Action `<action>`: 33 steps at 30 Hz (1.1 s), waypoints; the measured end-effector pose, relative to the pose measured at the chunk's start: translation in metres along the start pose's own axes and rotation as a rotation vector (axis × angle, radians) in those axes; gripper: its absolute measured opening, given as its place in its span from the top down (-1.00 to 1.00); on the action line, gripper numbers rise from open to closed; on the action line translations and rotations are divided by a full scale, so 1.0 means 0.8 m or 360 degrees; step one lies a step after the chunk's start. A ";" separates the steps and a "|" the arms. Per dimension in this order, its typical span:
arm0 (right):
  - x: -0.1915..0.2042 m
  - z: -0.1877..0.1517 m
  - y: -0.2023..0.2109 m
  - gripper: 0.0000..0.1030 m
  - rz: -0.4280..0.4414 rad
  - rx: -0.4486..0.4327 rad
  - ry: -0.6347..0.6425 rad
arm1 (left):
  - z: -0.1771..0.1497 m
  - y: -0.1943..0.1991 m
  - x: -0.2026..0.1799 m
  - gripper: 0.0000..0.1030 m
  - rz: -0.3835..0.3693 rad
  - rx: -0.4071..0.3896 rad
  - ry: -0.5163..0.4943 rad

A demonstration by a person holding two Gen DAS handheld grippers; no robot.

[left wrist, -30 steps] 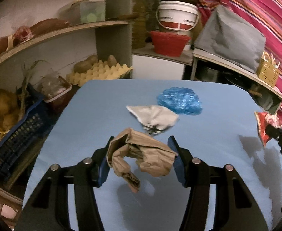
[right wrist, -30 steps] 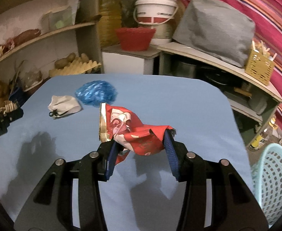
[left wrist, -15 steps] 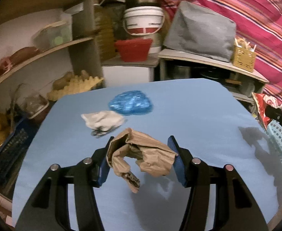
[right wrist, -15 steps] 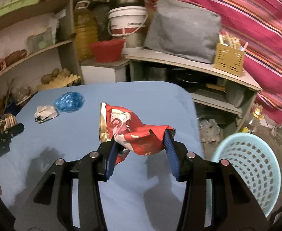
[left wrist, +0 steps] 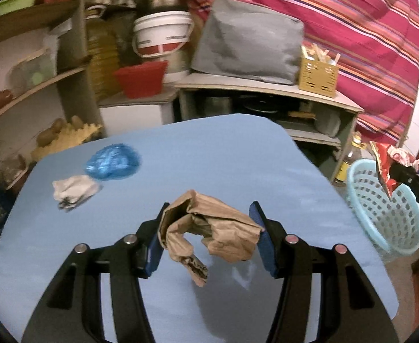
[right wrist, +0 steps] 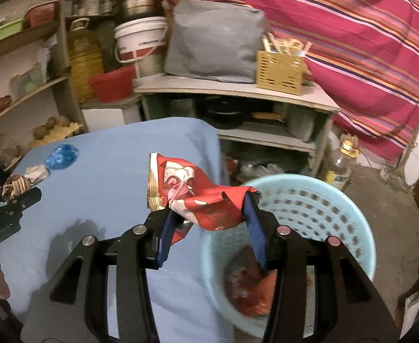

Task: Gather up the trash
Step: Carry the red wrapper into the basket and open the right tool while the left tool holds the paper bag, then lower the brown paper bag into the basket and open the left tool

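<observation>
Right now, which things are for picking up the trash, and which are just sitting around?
For the job: brown paper in the left gripper; red wrapper in the right gripper; blue wad and white wad on the table; basket.

Just lying about: bucket, red bowl, grey bag, yellow box.

Red wrapper point(right wrist: 198, 197) now over basket point(right wrist: 349, 211).

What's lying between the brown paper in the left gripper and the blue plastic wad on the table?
Mostly bare blue table lies between the brown paper and the blue plastic wad; the crumpled white piece sits just off that line, beside the wad. The left wrist view shows it.
</observation>
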State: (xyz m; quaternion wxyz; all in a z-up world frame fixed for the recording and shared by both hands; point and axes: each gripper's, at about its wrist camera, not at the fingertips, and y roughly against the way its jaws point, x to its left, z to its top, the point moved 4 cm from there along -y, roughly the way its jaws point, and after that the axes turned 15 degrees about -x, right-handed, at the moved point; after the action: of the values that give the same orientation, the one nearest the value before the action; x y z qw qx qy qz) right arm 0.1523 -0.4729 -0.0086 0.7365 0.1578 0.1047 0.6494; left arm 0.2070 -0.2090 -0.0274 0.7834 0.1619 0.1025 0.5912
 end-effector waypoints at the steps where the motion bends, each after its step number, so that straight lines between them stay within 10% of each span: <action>1: -0.010 -0.002 0.001 0.11 -0.0013 0.0003 -0.0016 | 0.000 -0.002 -0.012 -0.07 -0.0014 -0.0004 -0.0017; 33: -0.199 -0.038 0.023 -0.54 -0.0329 0.0018 -0.0412 | 0.026 -0.065 -0.266 -0.13 -0.0417 0.0043 -0.0073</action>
State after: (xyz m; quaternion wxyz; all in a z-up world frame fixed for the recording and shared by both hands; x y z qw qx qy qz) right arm 0.1026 -0.6253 -0.0382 0.8059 0.2326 0.0283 0.5438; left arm 0.2010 -0.4291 -0.0344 0.8538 0.1711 0.1127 0.4786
